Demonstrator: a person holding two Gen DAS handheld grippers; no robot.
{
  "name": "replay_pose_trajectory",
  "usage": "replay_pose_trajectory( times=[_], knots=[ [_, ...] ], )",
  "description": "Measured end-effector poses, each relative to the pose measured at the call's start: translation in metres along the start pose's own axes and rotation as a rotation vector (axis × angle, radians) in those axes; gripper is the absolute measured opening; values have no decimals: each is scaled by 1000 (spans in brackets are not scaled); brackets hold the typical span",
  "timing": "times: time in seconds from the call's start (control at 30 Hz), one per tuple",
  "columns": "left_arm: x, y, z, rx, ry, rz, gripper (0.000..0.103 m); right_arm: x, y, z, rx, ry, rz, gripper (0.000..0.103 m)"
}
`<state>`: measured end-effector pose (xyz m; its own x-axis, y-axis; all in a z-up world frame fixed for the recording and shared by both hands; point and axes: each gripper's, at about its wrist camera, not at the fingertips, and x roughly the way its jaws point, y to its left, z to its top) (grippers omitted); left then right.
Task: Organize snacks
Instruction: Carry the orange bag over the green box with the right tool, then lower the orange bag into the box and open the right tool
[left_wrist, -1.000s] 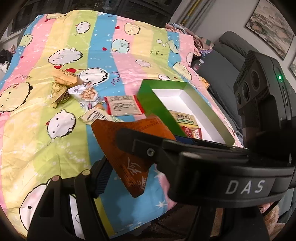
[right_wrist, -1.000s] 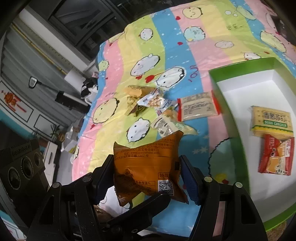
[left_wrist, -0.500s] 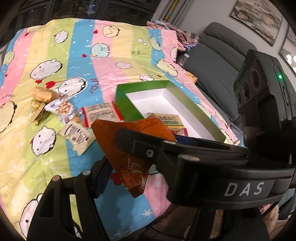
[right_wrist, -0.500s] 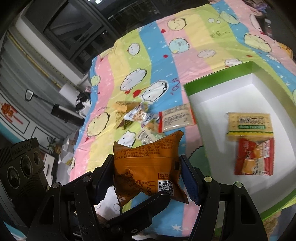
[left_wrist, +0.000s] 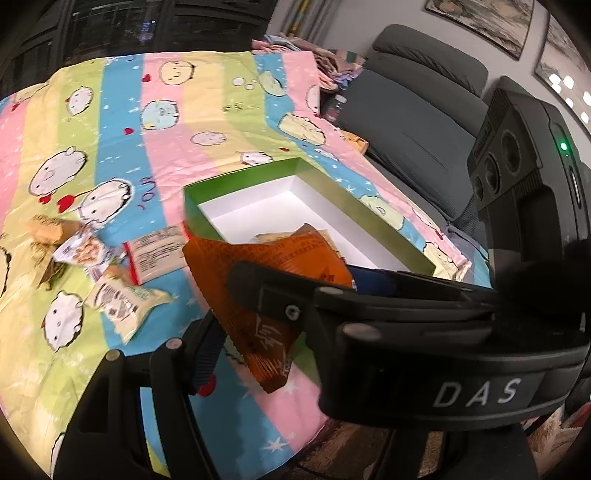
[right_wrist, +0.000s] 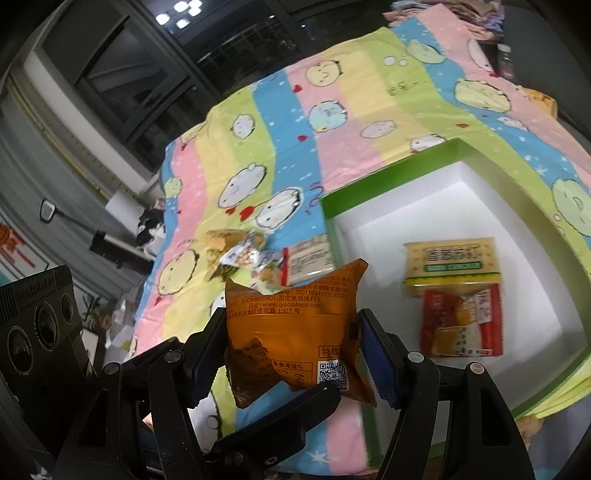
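Observation:
An orange snack packet (right_wrist: 295, 325) hangs in the air, squeezed between the blue pads (right_wrist: 376, 362) of my right gripper (right_wrist: 291, 332). My left gripper (left_wrist: 295, 325) comes in from the left: its left pad (left_wrist: 207, 343) touches the packet (left_wrist: 258, 280), and its other finger (right_wrist: 317, 400) lies against the packet's lower edge. The right gripper's body hides that finger in the left wrist view. The packet hovers over the near left wall of a green box (right_wrist: 388, 168) (left_wrist: 343, 195) with a white inside. A yellow cracker pack (right_wrist: 452, 266) and a red pack (right_wrist: 461, 325) lie in the box.
Several loose snack packets (left_wrist: 155, 254) (left_wrist: 122, 299) (left_wrist: 77, 251) lie on the striped cartoon blanket (left_wrist: 166, 122), left of the box. A grey sofa (left_wrist: 406, 110) stands to the right of the blanket. The blanket's front edge drops off just below the grippers.
Both grippers have carried the orange packet to the right, from over the blanket to over the box's near left wall. The loose snacks have slid left in both views. Neither grip has changed.

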<state>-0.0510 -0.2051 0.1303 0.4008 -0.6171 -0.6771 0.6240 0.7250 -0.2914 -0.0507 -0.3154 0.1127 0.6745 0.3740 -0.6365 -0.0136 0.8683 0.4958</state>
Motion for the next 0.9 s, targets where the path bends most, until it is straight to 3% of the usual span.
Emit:
replay_pose_trajectory(
  times=[0.37,0.9],
  knots=[
    [25,-17,18,65,38,-65,68,-13,-30,10,60,-41,-54,71],
    [46,-26,65,101,5,-65,68,-16,-53,57,58,-85,-51,71]
  ],
)
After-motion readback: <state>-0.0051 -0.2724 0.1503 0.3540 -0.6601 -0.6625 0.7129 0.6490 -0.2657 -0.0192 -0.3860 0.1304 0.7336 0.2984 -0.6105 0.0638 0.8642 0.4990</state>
